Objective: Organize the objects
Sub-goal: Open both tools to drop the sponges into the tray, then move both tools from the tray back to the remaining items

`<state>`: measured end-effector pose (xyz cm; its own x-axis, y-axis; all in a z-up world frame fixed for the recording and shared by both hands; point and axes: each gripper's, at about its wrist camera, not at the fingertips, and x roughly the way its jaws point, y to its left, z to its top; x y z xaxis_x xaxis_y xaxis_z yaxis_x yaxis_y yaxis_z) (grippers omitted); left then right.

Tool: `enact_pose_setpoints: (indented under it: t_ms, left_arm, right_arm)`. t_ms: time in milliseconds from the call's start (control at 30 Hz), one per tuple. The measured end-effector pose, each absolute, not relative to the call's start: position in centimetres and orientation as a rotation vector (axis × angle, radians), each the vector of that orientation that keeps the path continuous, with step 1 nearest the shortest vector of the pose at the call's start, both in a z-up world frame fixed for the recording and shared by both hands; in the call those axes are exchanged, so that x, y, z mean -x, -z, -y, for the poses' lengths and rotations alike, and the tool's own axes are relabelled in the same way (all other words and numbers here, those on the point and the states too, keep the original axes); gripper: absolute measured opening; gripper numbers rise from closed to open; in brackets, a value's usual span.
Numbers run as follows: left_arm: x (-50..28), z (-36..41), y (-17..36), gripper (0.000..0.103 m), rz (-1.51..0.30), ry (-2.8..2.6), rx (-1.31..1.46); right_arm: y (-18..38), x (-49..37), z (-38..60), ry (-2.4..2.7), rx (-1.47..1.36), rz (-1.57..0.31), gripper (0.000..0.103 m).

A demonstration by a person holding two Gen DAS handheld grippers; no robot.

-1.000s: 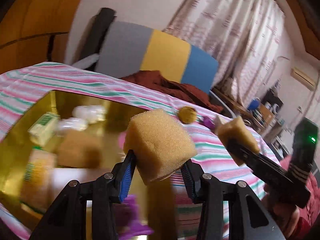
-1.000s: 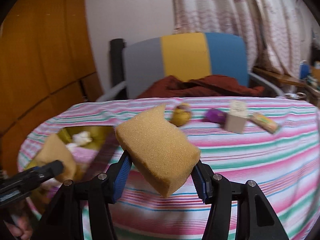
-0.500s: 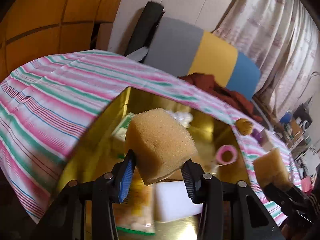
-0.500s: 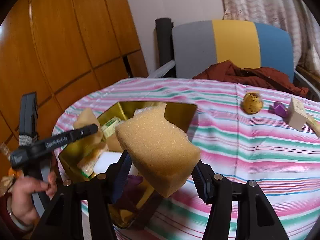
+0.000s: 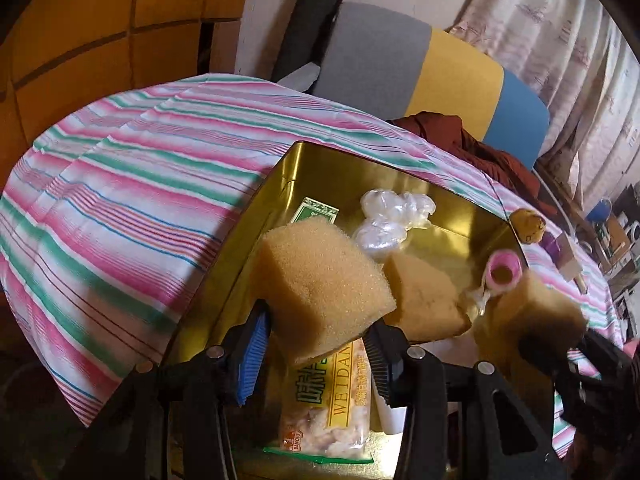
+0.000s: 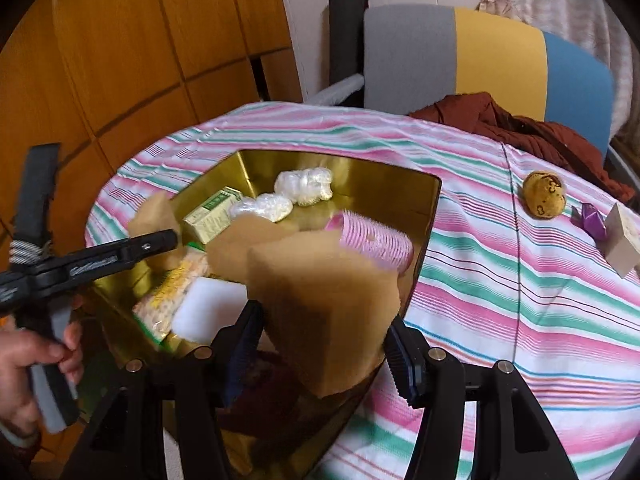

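My left gripper [image 5: 316,346] is shut on a yellow sponge [image 5: 320,288] just above the open gold tin [image 5: 360,162], and its jaws are easing open with the sponge still between the pads. My right gripper [image 6: 320,356] is shut on a second, blurred yellow sponge [image 6: 324,312] over the tin's [image 6: 340,160] near right corner. A third sponge [image 5: 424,300] lies in the tin beside a pink hair roller [image 5: 504,272], clear-wrapped white balls [image 5: 388,216], a green box [image 5: 316,210], a snack packet [image 5: 332,400] and a white block [image 6: 208,304].
On the striped tablecloth [image 6: 500,280] to the right of the tin lie a yellow-brown ball [image 6: 544,199], a purple item [image 6: 594,218] and a pale block [image 6: 624,240]. A grey, yellow and blue chair [image 6: 480,64] with a rust cloth [image 6: 520,124] stands behind. Wooden panelling [image 6: 120,60] is at the left.
Both grippers have swung left and down with their sponges and now hang over the gold tin. The right gripper has come in close beside the left one.
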<state>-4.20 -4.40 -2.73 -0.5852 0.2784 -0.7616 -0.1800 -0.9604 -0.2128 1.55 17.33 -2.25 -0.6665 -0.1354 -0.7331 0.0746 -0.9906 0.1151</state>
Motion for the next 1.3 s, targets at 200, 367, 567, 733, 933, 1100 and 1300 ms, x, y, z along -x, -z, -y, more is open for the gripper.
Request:
enact_pose_setpoints:
  t_ms: [200,367,567,733,933,1100,1300]
  left_arm:
    - [3.8,4.1,1.5,0.051,0.194,-2.563,1.209]
    - [3.9,3.9,1.1,0.053,0.206,-2.569,1.208]
    - [3.9,4.1,0.5,0.061,0.193,-2.603,1.195]
    - [3.8,4.9,-0.1,0.062,0.206,-2.662,1.171]
    - [4.2,6.6,-0.4,0.062,0.168,-2.788,1.206]
    - [3.7,8.0,-1.5,0.062,0.225,-2.842,1.156]
    - [3.9,7.5,-2.3,0.062,-0.017,-2.962,1.104]
  right_arm:
    - [1.4,-1.1,-18.0,2.811,-1.197,0.186,0.073]
    - [-0.1,-3.3,-18.6,2.816,-1.084,0.279,0.088]
    - [-0.3,-4.4,-19.1,2.845,-1.056,0.313,0.088]
    - [-0.2,-5.0,-20.2,2.859,-1.053,0.376,0.088]
    - [-0.5,-5.7,-21.0,2.882,-1.033,0.411,0.088]
    - [-0.4,-5.8,-21.1,2.883,-1.034,0.417,0.088]
    - [-0.2,-5.9,-21.2,2.877,-1.043,0.432,0.088]
